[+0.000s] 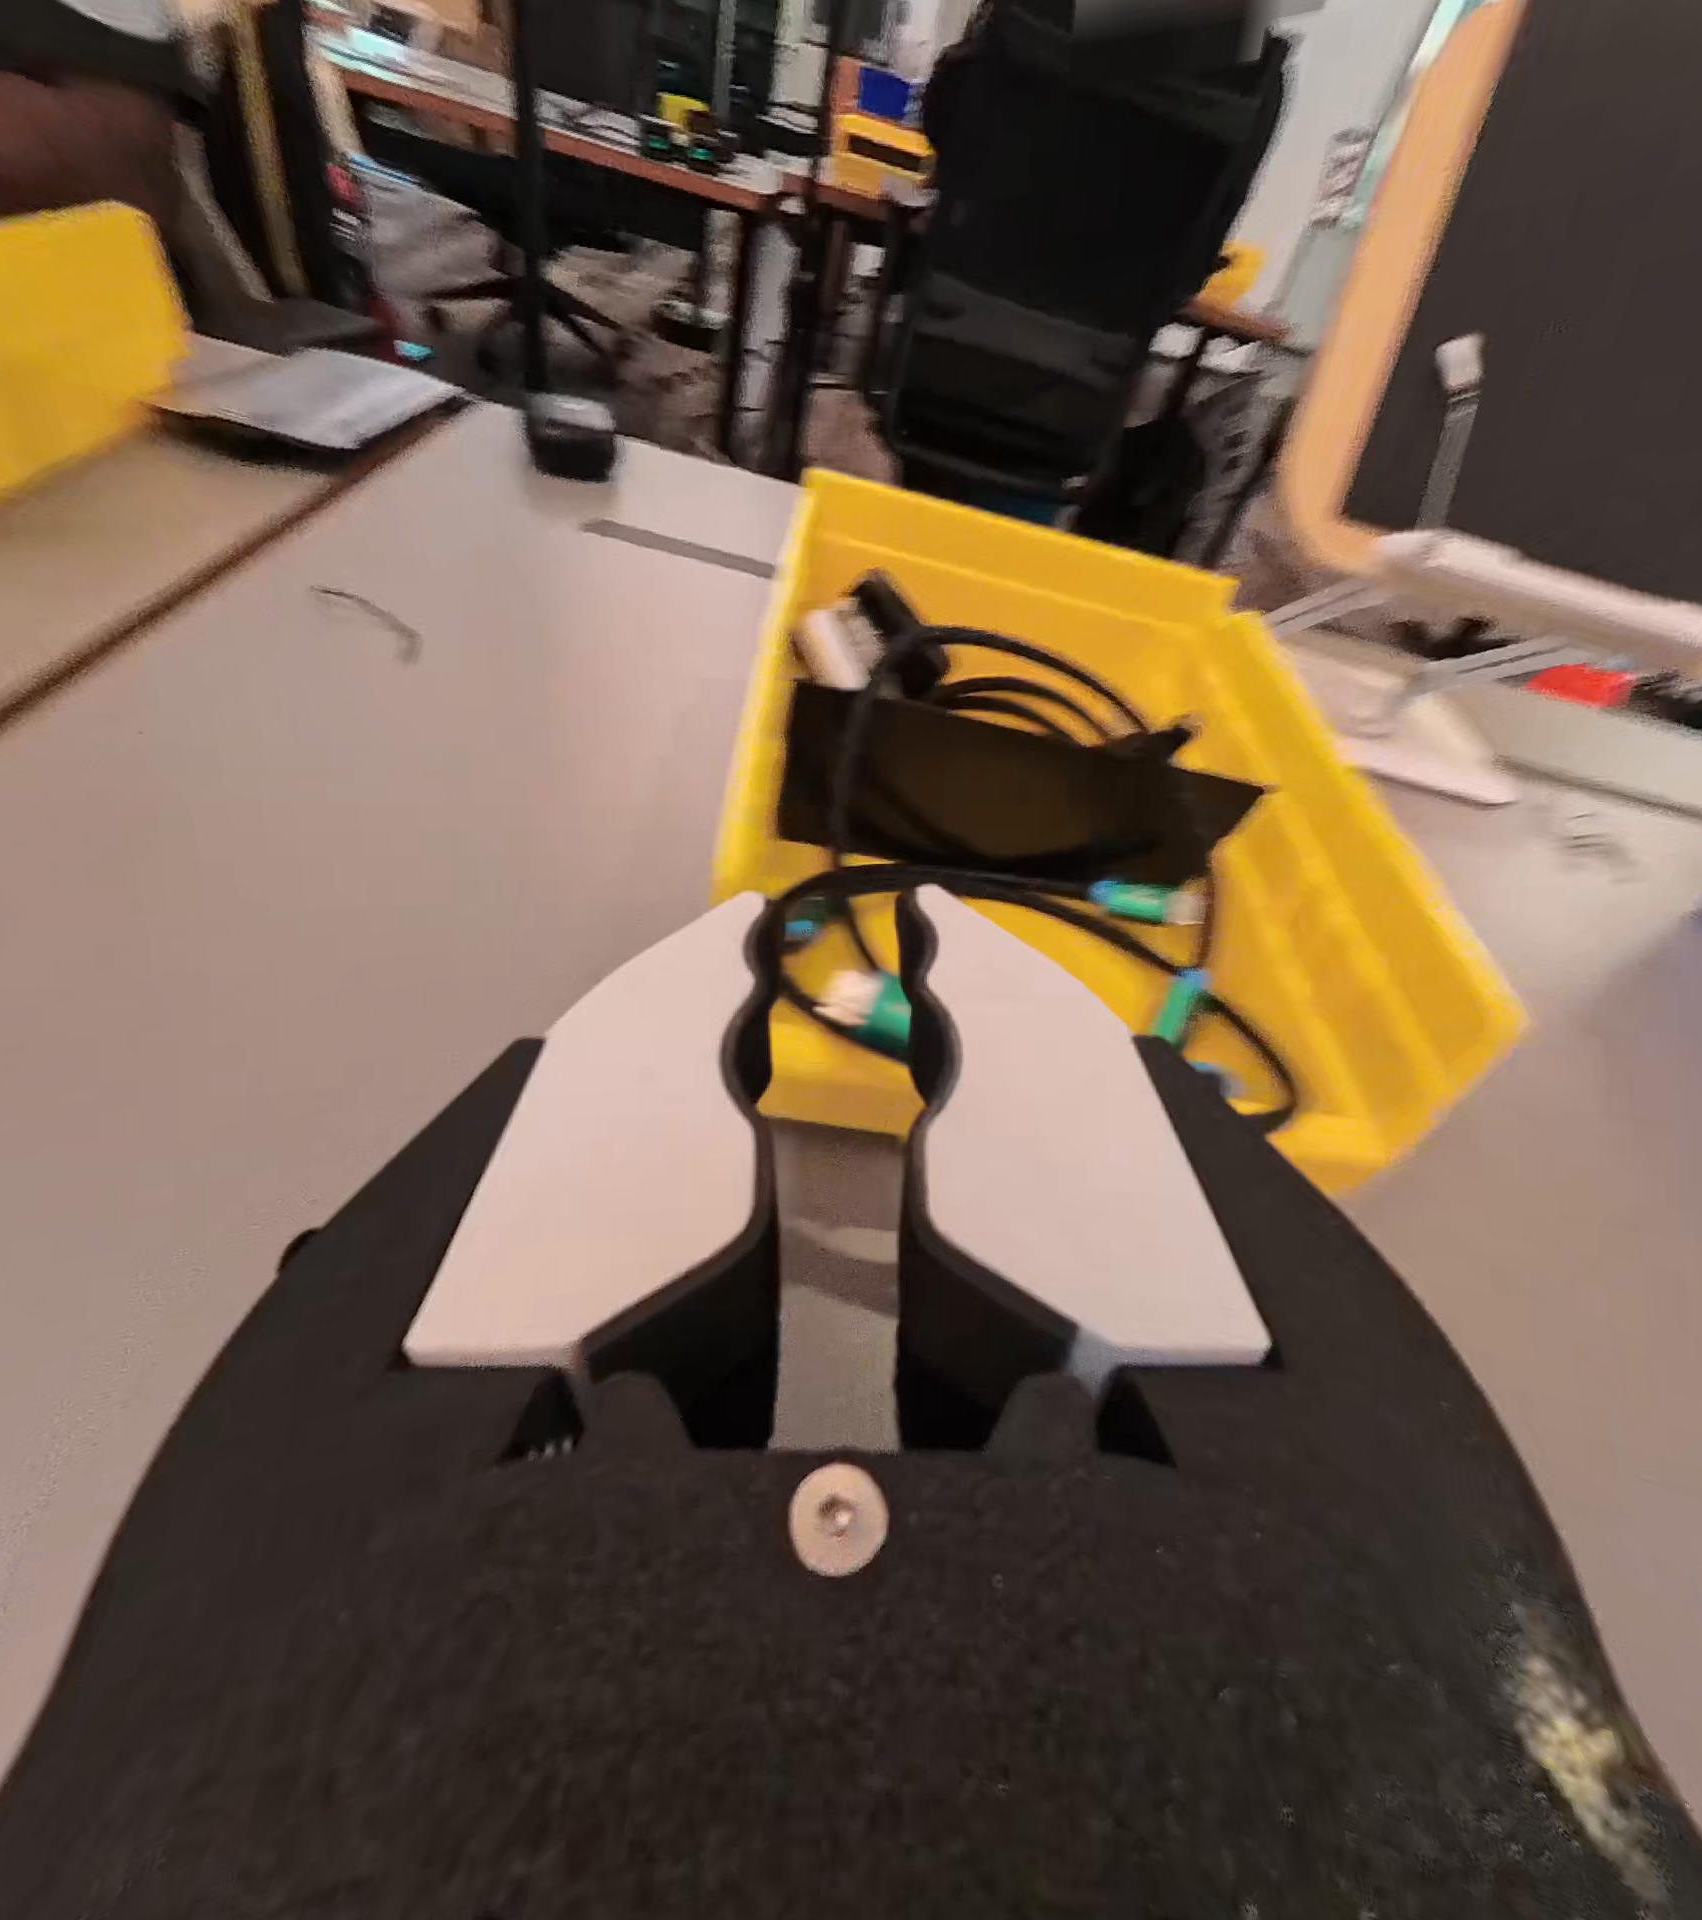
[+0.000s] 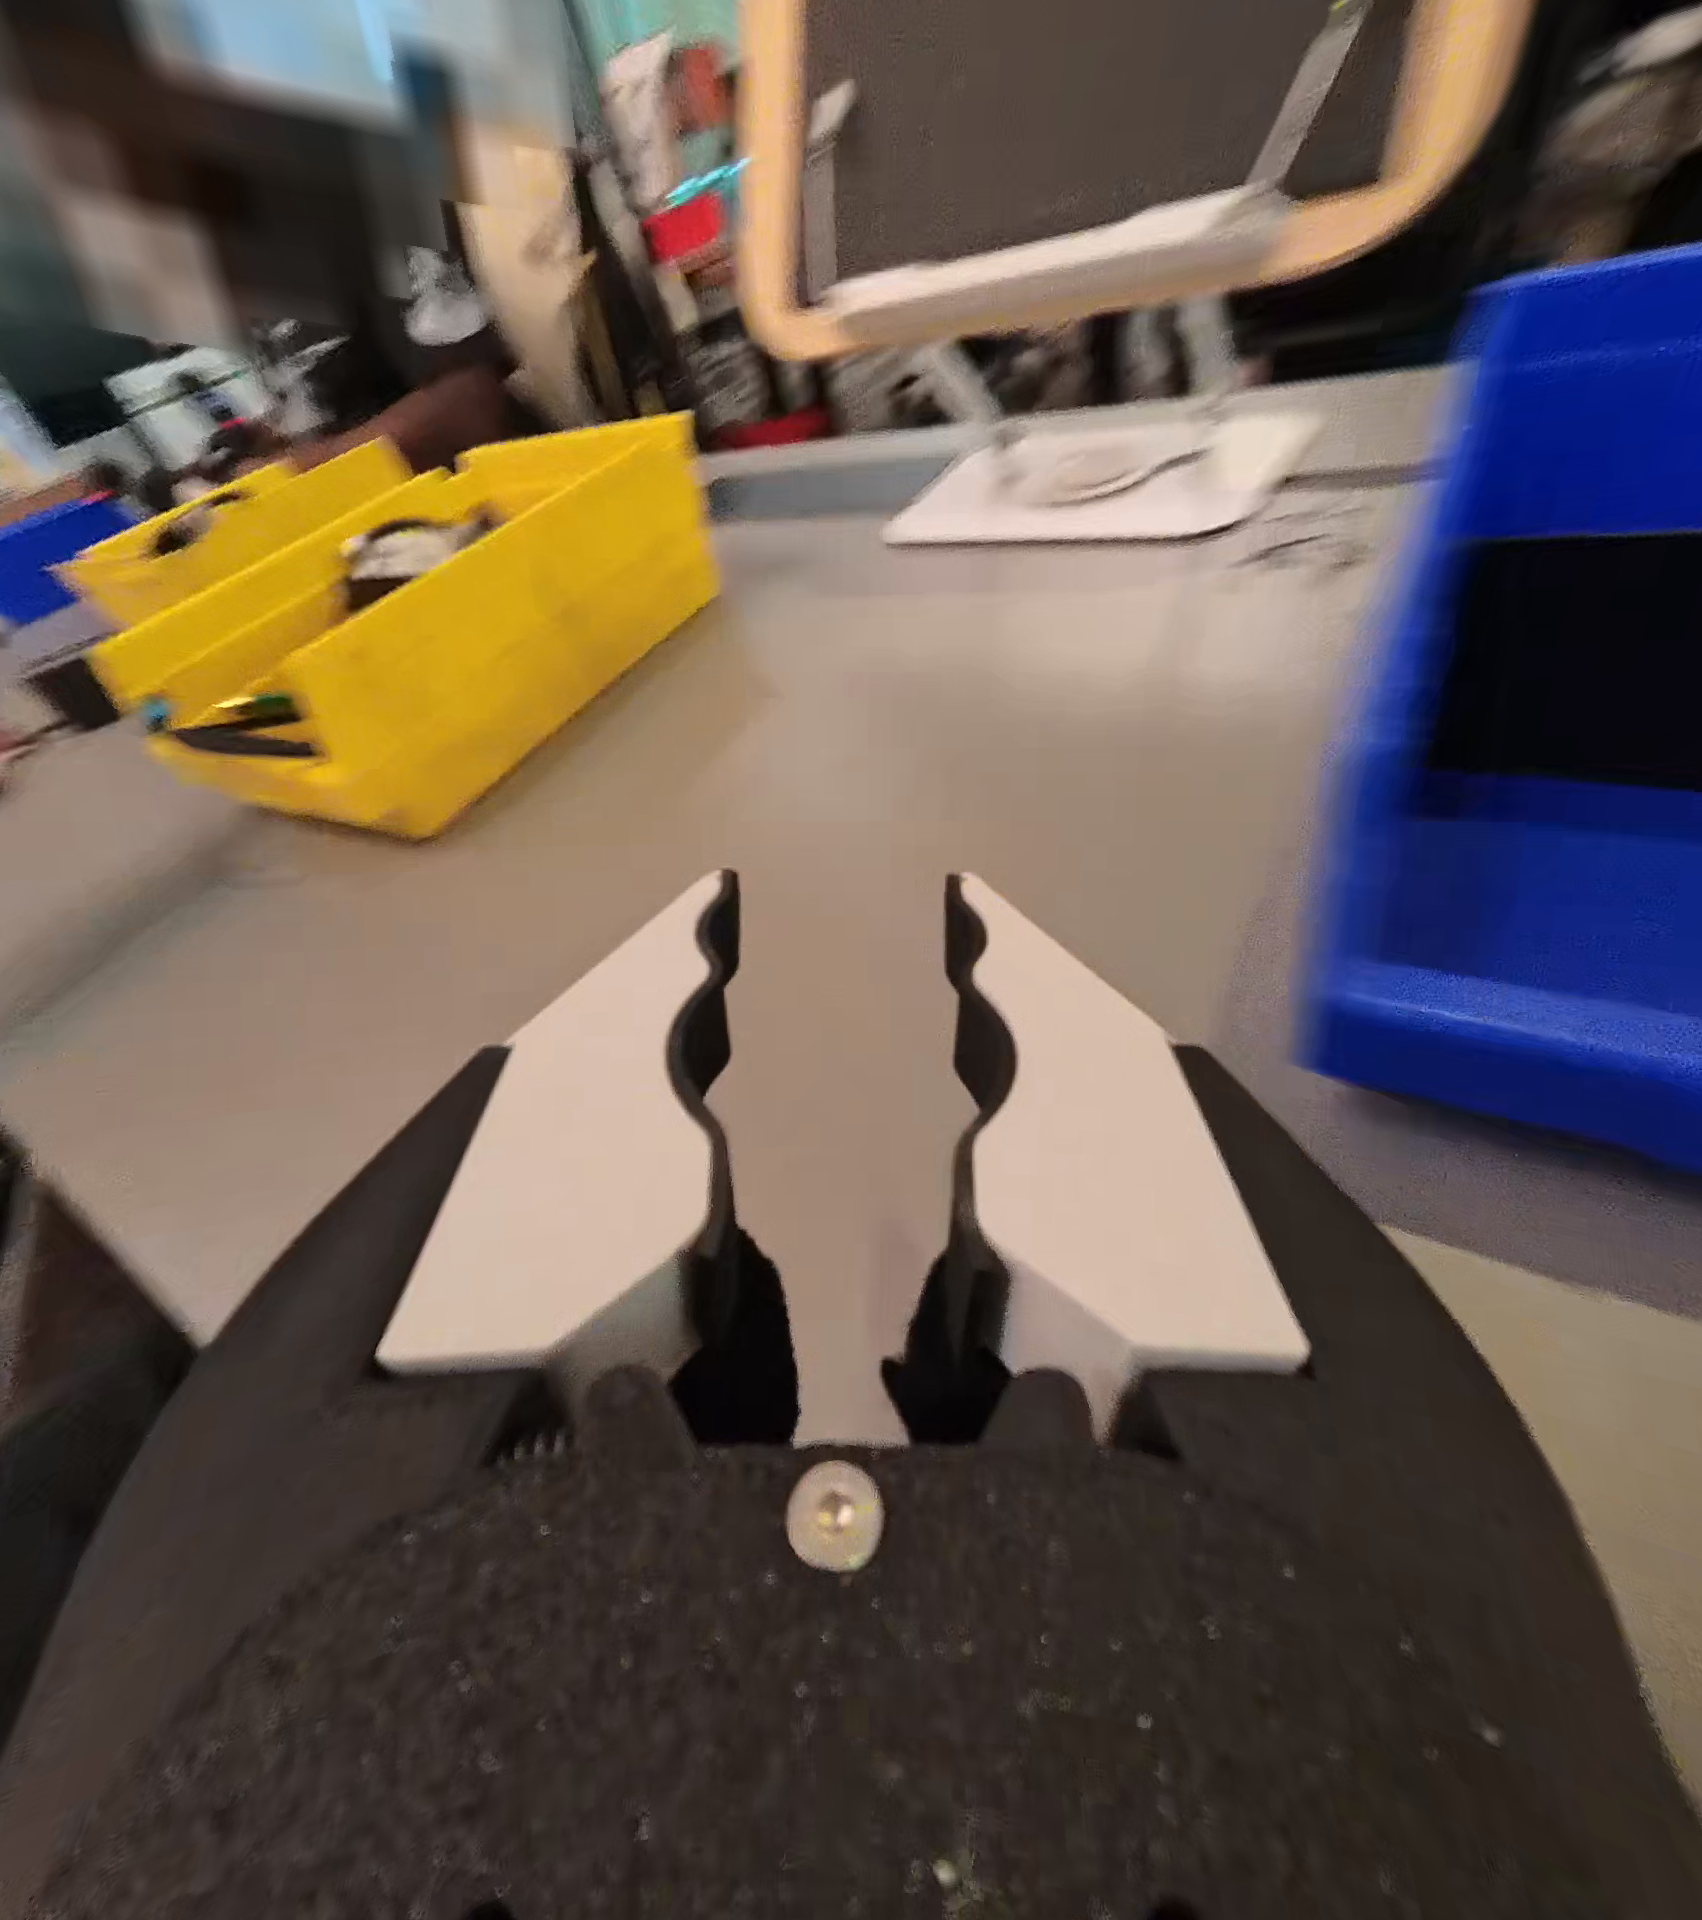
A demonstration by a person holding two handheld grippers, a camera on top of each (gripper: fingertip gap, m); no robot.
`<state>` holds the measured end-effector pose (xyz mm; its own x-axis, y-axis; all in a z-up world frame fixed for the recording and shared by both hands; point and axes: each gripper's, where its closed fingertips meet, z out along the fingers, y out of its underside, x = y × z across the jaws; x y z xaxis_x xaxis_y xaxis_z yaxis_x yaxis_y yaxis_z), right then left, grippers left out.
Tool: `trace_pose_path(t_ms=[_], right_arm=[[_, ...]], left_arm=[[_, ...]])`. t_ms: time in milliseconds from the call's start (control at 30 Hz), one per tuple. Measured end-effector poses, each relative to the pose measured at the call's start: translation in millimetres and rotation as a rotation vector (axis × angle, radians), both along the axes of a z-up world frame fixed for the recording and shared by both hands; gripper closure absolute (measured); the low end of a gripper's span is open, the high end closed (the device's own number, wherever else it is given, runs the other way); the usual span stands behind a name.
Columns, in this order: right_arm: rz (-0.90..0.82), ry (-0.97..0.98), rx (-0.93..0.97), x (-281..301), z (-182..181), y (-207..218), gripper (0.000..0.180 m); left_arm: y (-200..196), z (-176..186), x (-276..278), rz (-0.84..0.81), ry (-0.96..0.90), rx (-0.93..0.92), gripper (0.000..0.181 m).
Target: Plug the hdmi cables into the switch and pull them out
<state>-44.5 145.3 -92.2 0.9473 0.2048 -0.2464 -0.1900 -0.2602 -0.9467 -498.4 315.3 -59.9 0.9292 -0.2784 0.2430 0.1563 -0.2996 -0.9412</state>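
**Both grippers empty, cables in bin**

Left gripper (image 1: 842,914) is held at the near end of the yellow bin (image 1: 1346,914), jaws slightly parted, nothing gripped. Black switch (image 1: 992,779) and cables (image 1: 1023,665) are seen inside. Right gripper (image 2: 842,883) is held over the table (image 2: 930,707), jaws parted wider, empty.

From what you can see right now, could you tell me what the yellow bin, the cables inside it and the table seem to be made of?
The yellow bin looks like moulded plastic: uniform colour, ribbed walls, dull sheen. The cables seem jacketed in black rubber or PVC, coiling loosely, with green-sleeved plugs; blur hides detail. The table appears to be smooth grey laminate, matte and scuffed, though its core cannot be judged.
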Motion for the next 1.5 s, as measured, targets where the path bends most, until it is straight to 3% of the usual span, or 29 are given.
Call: trace_pose_path(t_ms=[167, 300, 367, 533, 1000, 1100, 1400, 1500], right_arm=[[-0.355, -0.102, 0.046, 130, 8, -31, 0.135], [-0.526, -0.142, 0.043, 187, 6, -50, 0.133], [-0.533, -0.089, 0.048, 192, 7, -50, 0.129], [-0.449, -0.105, -0.044, 174, -18, -32, 0.129], [-0.377, 0.068, -0.067, 155, -28, -25, 0.131], [-0.369, 0.125, -0.068, 157, -28, -26, 0.132], [-0.340, 0.138, -0.095, 150, -33, -27, 0.132], [-0.328, 0.142, -0.110, 146, -36, -28, 0.132]], left_arm=[[-33, -12, 63, -0.130, -0.012, -0.050, 0.160], [-78, -61, 95, -0.191, 0.084, -0.147, 0.162], [-87, -71, 106, -0.249, 0.153, -0.185, 0.159], [-72, -66, 99, -0.204, 0.376, -0.035, 0.157], [-63, -72, 92, -0.207, 0.292, -0.088, 0.157], [-61, -70, 95, -0.206, 0.219, -0.112, 0.155], [-25, -66, 110, -0.104, -0.279, -0.308, 0.126], [-19, -62, 110, -0.096, -0.407, -0.313, 0.160]])
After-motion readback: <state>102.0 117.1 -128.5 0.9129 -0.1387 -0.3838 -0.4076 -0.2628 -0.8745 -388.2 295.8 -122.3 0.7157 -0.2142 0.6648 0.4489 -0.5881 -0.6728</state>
